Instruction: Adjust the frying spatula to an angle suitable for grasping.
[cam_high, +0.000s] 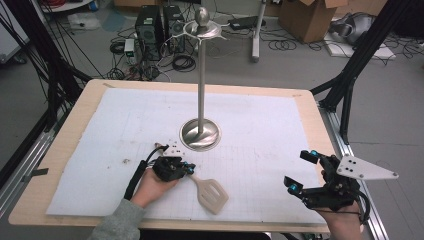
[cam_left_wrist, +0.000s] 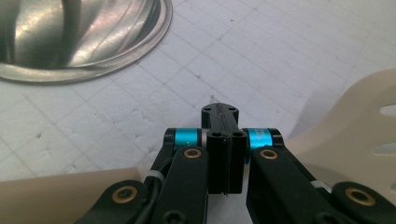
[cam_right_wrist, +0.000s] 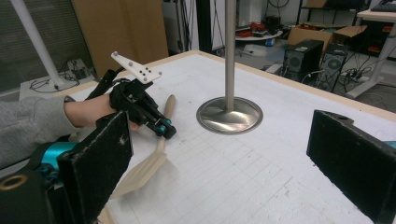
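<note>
Left claw (cam_high: 191, 170) clamped on the handle of the light, stiff plastic spatula (cam_high: 210, 192), right claw (cam_high: 300, 172) apart; grip mid-handle.

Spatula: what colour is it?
Cream; the spatula shows best in the high view.

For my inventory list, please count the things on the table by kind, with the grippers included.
Spatula: 1
Metal stand: 1
White mat: 1
Grippers: 2, left gripper and right gripper
Total: 5
</note>
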